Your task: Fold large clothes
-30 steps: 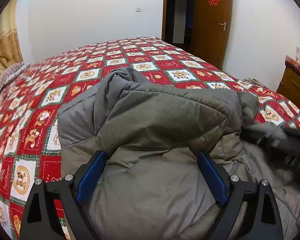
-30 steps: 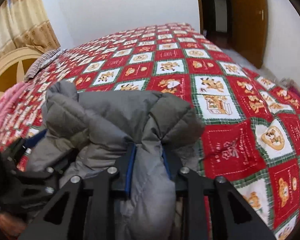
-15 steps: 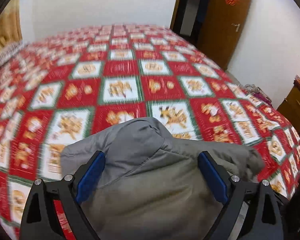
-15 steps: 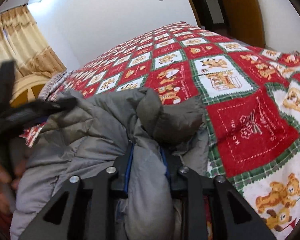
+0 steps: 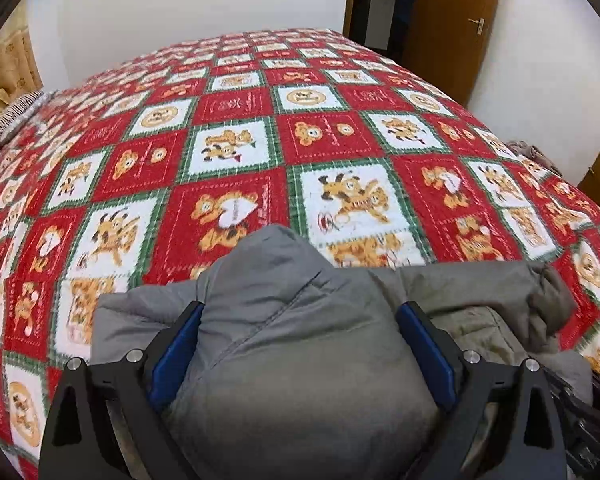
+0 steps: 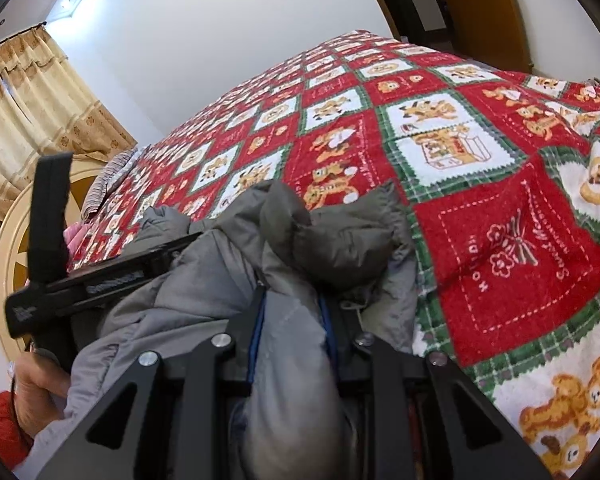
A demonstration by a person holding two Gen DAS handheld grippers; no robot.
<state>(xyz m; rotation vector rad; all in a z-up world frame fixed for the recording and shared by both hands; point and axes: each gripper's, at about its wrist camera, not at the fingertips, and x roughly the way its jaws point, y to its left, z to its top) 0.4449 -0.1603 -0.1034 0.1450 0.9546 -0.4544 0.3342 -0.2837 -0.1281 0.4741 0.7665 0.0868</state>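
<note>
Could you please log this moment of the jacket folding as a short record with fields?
garment: grey padded jacket, bunched up
surface: bed with red patchwork bedspread
left hand-held gripper: wide bulge of jacket fills the span between its blue pads
right hand-held gripper: jaws narrow, clamped on a fold of jacket
background: wooden door, curtain

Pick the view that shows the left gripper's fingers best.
Left wrist view: both blue-padded fingers show, astride a bulge of the grey jacket. The right wrist view shows that gripper only side-on, fingers hidden by the jacket.
</note>
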